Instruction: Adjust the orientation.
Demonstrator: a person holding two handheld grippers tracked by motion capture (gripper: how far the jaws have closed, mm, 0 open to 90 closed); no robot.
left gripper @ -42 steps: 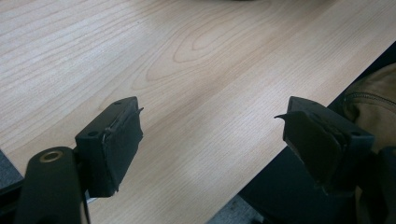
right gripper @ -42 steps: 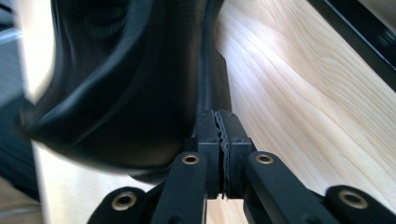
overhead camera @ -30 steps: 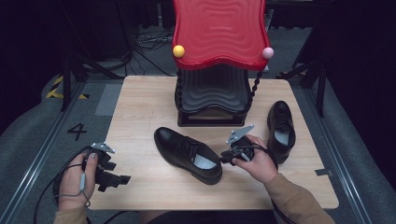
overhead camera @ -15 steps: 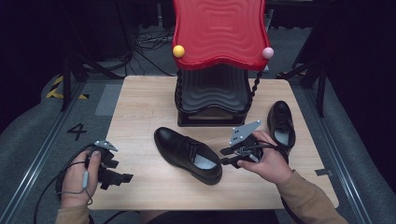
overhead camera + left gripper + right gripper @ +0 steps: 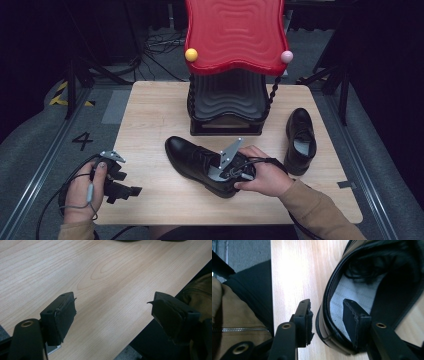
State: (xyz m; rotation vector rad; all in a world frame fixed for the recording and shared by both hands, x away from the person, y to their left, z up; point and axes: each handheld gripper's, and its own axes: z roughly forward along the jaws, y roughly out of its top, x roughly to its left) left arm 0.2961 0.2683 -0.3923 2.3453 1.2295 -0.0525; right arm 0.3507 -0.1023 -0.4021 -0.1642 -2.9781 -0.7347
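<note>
High view: a glossy black leather shoe [image 5: 200, 165] lies at centre frame on the pale wood-grain table [image 5: 150, 120], its heel under the right gripper [image 5: 231, 176]. A second black shoe [image 5: 300, 140] stands at the right, well apart. Behind them rises a wavy red plastic panel [image 5: 235, 35] on a ribbed black base. The left gripper [image 5: 122, 187] sits at lower left.

Left gripper view: the blocky matte jaws stand wide apart over bare wood, nothing between them.

Right gripper view: the jaws have just been opening; they straddle the shoe's [image 5: 372, 290] smooth heel rim, one inside on the grey ribbed insole [image 5: 352, 297], one outside, pads clear of the leather.
</note>
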